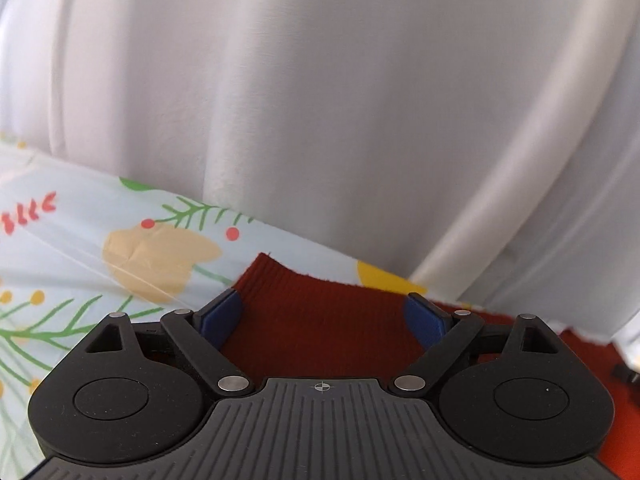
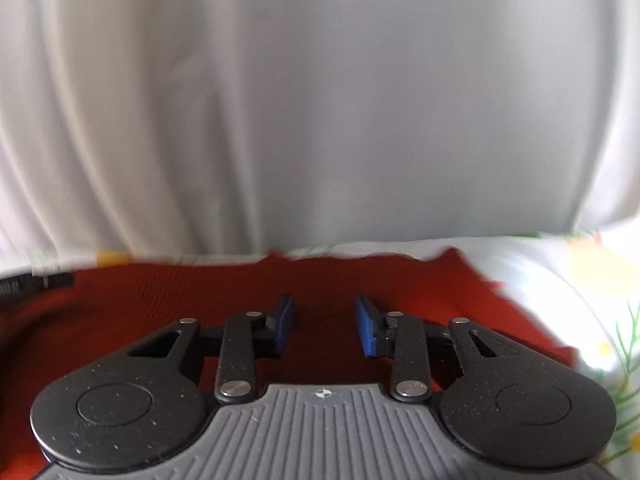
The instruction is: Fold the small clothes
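Observation:
A dark red ribbed knit garment lies flat on a floral sheet. My left gripper hovers low over its far edge, jaws wide open, and the cloth shows between the blue pads without being pinched. In the right wrist view the same red garment spreads across the lower frame. My right gripper stands over it with a narrower gap between its blue pads. That gripper is open, and only the flat cloth below shows in the gap.
The pale sheet with green sprigs, red berries and yellow flowers covers the surface, also at the right. A white curtain hangs close behind the garment. A dark object lies at the garment's left edge.

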A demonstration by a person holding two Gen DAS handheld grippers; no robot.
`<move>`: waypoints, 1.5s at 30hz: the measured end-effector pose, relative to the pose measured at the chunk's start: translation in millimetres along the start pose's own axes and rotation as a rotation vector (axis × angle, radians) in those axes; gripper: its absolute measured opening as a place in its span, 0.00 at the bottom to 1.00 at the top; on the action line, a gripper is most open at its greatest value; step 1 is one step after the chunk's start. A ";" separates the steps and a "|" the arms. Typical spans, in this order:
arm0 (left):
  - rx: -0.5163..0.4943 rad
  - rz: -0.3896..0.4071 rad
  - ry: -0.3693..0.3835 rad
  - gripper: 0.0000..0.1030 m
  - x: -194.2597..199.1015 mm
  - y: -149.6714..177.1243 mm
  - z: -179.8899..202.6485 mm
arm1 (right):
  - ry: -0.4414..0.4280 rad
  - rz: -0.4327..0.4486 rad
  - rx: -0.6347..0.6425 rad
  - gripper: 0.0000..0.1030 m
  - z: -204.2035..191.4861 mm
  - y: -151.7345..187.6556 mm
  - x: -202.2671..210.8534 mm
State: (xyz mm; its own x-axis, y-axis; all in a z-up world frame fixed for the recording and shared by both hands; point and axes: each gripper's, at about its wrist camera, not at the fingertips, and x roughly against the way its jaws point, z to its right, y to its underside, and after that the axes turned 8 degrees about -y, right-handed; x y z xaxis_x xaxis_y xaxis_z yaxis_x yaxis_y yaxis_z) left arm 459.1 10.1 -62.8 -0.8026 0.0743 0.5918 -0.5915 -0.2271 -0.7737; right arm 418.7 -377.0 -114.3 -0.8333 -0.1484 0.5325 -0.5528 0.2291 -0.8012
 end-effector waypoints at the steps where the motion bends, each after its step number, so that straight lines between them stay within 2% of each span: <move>1: 0.023 0.002 0.016 0.90 0.1 -0.5 -4.3 | 0.049 0.012 0.018 0.30 9.8 -0.1 5.8; 2: 0.036 0.003 0.027 0.90 -0.1 -0.6 -6.4 | 0.090 0.018 0.019 0.33 18.5 -0.2 7.8; 3: 0.039 0.004 0.030 0.90 -0.1 -0.7 -6.7 | 0.116 0.017 -0.038 0.33 30.1 0.2 10.3; 5: 0.025 0.004 0.025 0.90 4.0 -1.1 -7.5 | 0.091 0.057 -0.144 0.33 49.8 -3.5 13.9; 7: 0.019 0.012 -0.001 0.88 5.7 -0.4 -8.9 | 0.106 0.059 -0.138 0.33 47.6 -1.9 14.2; 8: 0.014 0.029 -0.035 0.88 9.6 -0.8 -11.3 | 0.121 0.052 -0.118 0.33 43.2 -2.4 11.3; 10: 0.013 0.070 -0.216 0.89 20.7 -2.9 -18.2 | 0.156 0.039 -0.077 0.33 36.6 -10.8 2.6; 11: 0.021 0.073 -0.255 0.88 25.5 -5.3 -25.7 | 0.179 0.036 -0.059 0.33 31.8 -10.8 -1.3; 13: 0.046 0.053 -0.232 0.88 41.6 -12.7 -45.8 | 0.290 0.036 -0.023 0.36 24.1 -9.2 5.8; 14: 0.043 0.050 -0.216 0.88 51.8 -15.4 -52.3 | 0.401 0.035 0.003 0.42 16.1 -4.3 20.4; 15: 0.037 0.045 -0.181 0.88 64.8 -17.5 -58.4 | 0.478 0.045 0.022 0.42 10.7 -3.6 26.7; 16: 0.022 0.020 -0.139 0.88 76.5 -18.6 -62.8 | 0.465 0.075 0.015 0.42 7.7 -2.1 38.6; 17: 0.013 -0.013 -0.101 0.88 88.2 -18.3 -66.3 | 0.398 0.104 -0.021 0.43 5.4 -0.4 53.3; 19: 0.041 -0.059 -0.025 0.91 110.7 -9.7 -72.6 | 0.217 0.112 -0.114 0.43 -2.1 3.7 79.7; 21: 0.097 -0.109 0.047 0.92 123.0 6.3 -83.5 | 0.074 0.097 -0.153 0.43 -17.4 12.2 100.0; 24: 0.192 -0.205 0.073 0.89 136.1 31.3 -94.0 | -0.107 0.058 -0.178 0.43 -44.9 32.2 116.6; 27: 0.283 -0.274 0.107 0.80 142.3 51.9 -103.7 | -0.220 -0.027 -0.165 0.42 -71.1 50.0 112.4; 30: 0.360 -0.320 0.144 0.73 149.2 66.5 -109.6 | -0.273 -0.069 -0.104 0.37 -94.4 60.0 97.6; 34: 0.429 -0.380 0.209 0.72 148.8 84.8 -111.3 | -0.316 -0.107 -0.067 0.35 -112.6 65.9 89.9; 39: 0.570 -0.284 0.192 0.72 141.8 84.5 -123.0 | -0.344 -0.143 -0.028 0.35 -131.9 64.1 93.6; 42: 0.628 -0.275 0.241 0.68 128.4 80.5 -126.0 | -0.349 -0.146 -0.008 0.35 -139.2 64.6 86.5; 43: 0.637 -0.273 0.251 0.65 123.4 78.2 -125.6 | -0.347 -0.146 0.002 0.34 -142.8 64.6 84.2; 45: 0.618 -0.271 0.243 0.63 113.6 72.8 -121.4 | -0.335 -0.150 0.030 0.28 -150.9 64.7 82.6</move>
State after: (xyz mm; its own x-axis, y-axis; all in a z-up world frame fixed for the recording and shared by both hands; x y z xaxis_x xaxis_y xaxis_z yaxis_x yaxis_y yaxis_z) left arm 315.6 119.9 -79.3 -0.6705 0.4040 0.6222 -0.6785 -0.6731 -0.2941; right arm 314.5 -229.3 -81.0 -0.6952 -0.4863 0.5294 -0.6643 0.1531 -0.7317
